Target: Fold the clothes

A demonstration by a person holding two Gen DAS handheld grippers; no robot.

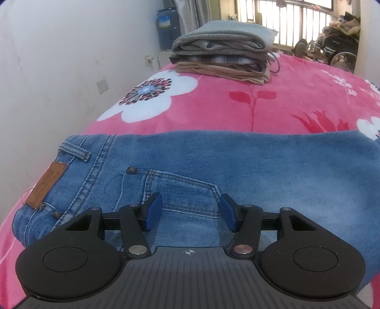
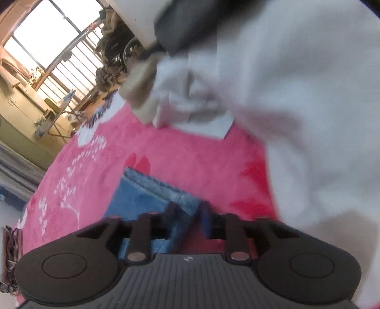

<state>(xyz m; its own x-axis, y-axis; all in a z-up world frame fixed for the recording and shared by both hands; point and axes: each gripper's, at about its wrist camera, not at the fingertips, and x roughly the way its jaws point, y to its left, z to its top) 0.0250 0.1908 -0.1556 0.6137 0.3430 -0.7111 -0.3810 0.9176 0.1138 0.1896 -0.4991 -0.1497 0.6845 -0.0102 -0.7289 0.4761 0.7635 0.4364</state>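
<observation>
- Landmark: blue denim jeans (image 1: 213,171), lying flat across the near part of a bed covered by a pink plush blanket with white flower print (image 1: 237,107).
- Jeans waistband end sits toward the white wall; a tan leather patch (image 1: 46,184), a belt loop and a stitched back pocket face up.
- Left tongs (image 1: 191,210): released, blue pads apart, hovering over the back pocket of the jeans. No fabric between the pads.
- Beyond the jeans, at the far end of the bed: stack of folded clothes (image 1: 220,57) with a grey piece on top, a plaid one under it and beige ones at the bottom.
- Behind the stack: blue water jug (image 1: 167,28) by the wall and a barred window (image 1: 296,21).
- Right wrist view is motion-blurred.
- Right tongs (image 2: 187,215): at the frayed hem end of the jeans (image 2: 152,197). Hem corner lies between the fingers, right pad looks clear of the cloth; jaws partly parted. Reads as not clamped.
- Just beside the hem on the right: bulky white crumpled cloth (image 2: 308,118), spreading over the pink blanket (image 2: 166,147).
- Past the white cloth, far from the jeans: a beige garment (image 2: 140,92), blurred.
</observation>
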